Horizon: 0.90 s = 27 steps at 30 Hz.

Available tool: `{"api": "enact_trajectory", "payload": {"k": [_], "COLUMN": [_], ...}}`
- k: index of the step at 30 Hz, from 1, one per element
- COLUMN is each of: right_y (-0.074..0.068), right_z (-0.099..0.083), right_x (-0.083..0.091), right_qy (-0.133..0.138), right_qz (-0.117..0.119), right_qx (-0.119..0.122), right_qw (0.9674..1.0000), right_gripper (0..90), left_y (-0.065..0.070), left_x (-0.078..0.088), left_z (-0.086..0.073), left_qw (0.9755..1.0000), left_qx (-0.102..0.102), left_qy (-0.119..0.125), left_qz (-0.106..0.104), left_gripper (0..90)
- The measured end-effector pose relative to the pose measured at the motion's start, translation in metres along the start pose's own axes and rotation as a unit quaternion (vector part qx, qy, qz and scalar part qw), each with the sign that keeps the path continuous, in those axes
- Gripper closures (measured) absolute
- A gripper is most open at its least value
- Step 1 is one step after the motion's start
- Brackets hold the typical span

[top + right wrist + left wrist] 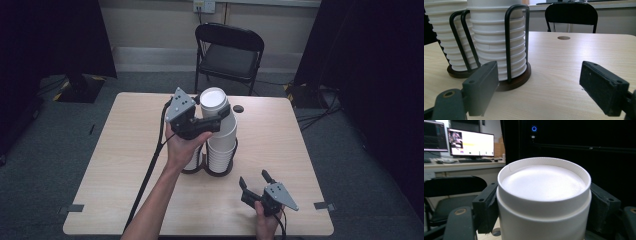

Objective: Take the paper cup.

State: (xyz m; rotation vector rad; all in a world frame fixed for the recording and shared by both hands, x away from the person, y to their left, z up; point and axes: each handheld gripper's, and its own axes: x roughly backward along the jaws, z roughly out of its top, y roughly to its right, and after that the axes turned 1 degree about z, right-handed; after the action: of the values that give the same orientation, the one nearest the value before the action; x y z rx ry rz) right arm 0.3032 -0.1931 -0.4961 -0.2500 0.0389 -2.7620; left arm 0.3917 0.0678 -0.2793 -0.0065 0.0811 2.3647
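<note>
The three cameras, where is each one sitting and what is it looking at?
High view: above the table, looking down; both forearms, left claw, right claw.
Left gripper view: rides the left claw, facing an upside-down paper cup clamped between its jaws.
Right gripper view: rides the right claw, low over the table, open jaws facing the cup stacks.
Shared: high and right gripper views both show the wire holder.

Matt white paper cup (544, 195); pale wood-grain table (564, 75); black wire rack (509, 42).
</note>
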Motion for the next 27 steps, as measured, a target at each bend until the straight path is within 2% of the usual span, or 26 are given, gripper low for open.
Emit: {"api": "enact_trajectory", "payload": {"k": [5,9,13,27], "right_y": [0.000,0.000,0.000,0.000], "right_z": [0.000,0.000,0.000,0.000], "right_x": [0.000,0.000,0.000,0.000], "right_qy": [0.001,0.001,-0.001,-0.001], "right_qz": [0.000,0.000,0.000,0.001], "right_qx": [0.000,0.001,0.000,0.002], "right_qw": [1.0000,1.0000,1.0000,1.0000], "right_gripper": [15.2,15.2,15.3,15.3], "left_y": [0.004,0.004,0.005,0.008], "left_x": [0.012,0.018,0.023,0.052], "left_z": [0.002,-0.001,-0.005,-0.015], "left_qw": [0.9999,1.0000,0.9999,0.9999], "left_qx": [0.005,0.000,0.004,0.007], "left_qy": [0.010,0.004,0.002,0.005], "left_qz": [-0.007,-0.001,-0.012,-0.007], "left_gripper": [23.0,23.0,23.0,23.1]}}
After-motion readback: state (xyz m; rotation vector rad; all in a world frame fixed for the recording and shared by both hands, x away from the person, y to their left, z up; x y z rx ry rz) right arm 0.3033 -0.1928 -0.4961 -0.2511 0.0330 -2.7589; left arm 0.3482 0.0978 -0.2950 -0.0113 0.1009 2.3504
